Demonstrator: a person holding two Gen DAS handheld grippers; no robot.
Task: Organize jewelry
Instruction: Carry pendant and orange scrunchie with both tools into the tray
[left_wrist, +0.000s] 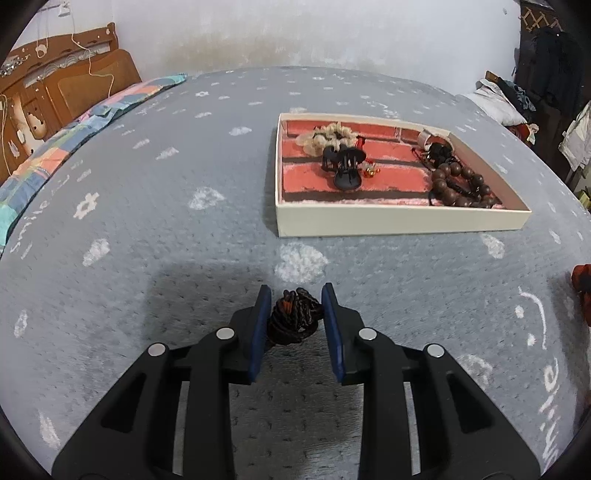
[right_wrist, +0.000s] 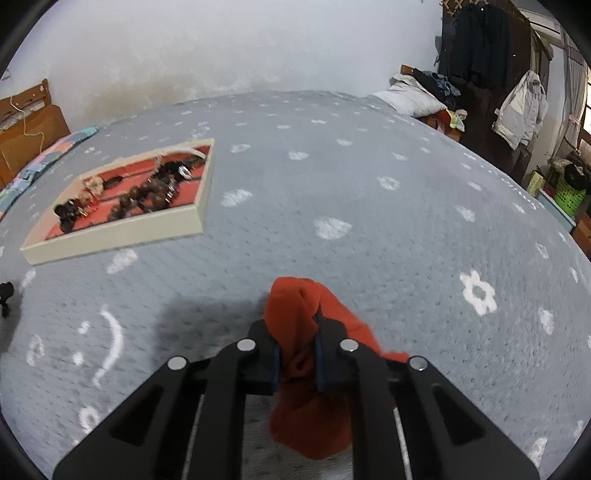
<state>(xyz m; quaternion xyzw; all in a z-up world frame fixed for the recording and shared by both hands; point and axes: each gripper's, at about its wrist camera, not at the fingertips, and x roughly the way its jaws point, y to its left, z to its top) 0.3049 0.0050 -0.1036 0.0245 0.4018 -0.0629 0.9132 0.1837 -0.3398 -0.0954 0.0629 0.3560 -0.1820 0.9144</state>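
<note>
A dark braided cord bracelet (left_wrist: 293, 317) lies on the grey bedspread between the open jaws of my left gripper (left_wrist: 295, 301); the pads stand beside it, a small gap on each side. A cream tray (left_wrist: 399, 220) with a red lining sits further ahead and holds a cream scrunchie (left_wrist: 325, 137), a black hair claw (left_wrist: 345, 168), a wooden bead bracelet (left_wrist: 458, 182) and other small pieces. My right gripper (right_wrist: 297, 325) is shut on an orange cloth pouch (right_wrist: 306, 369), held just above the bedspread. The tray (right_wrist: 122, 236) shows at the left of the right wrist view.
A patchwork quilt (left_wrist: 55, 155) and a wooden headboard (left_wrist: 66, 85) lie at the left. A pillow (right_wrist: 410, 98), hanging clothes (right_wrist: 521, 110) and a green basket (right_wrist: 570, 194) stand at the right. The grey spread (right_wrist: 369, 206) stretches between the tray and the right edge.
</note>
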